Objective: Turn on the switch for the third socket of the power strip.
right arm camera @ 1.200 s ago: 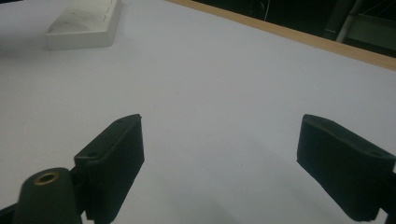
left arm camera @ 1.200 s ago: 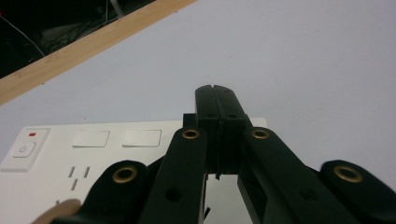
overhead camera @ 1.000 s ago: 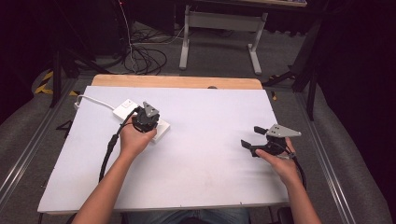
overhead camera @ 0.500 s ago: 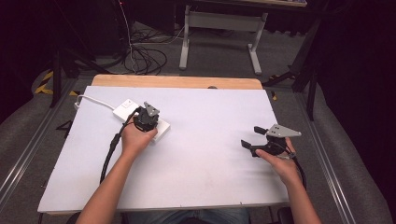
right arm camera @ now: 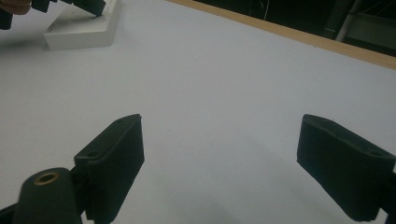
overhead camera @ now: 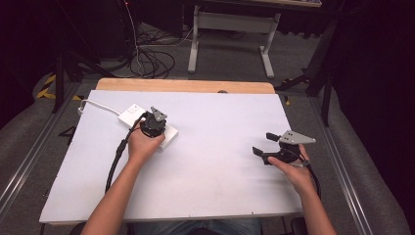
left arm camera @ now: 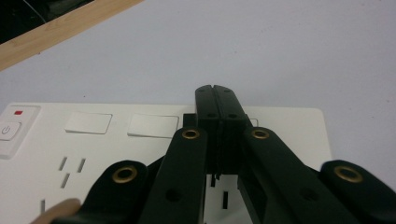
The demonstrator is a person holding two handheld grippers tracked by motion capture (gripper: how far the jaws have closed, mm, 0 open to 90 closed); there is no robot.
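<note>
Power strip point(overhead camera: 147, 128) — long axis diagonal, far-left to near-right.

The left gripper point(overhead camera: 152, 126) sits at the far left part of the table point(overhead camera: 215, 127), its two black fingers point(left arm camera: 219, 105) pressed together tip to tip and angled downward. The left hand point(overhead camera: 142, 147) wraps it from behind, the bare forearm running back to the table's near edge. The right gripper point(overhead camera: 266, 147) hovers low near the table's right edge, its fingers point(right arm camera: 116, 154) spread wide apart and pointing toward the left. The right hand point(overhead camera: 293, 169) grips it from the near side, the wrist bent slightly inward.
</note>
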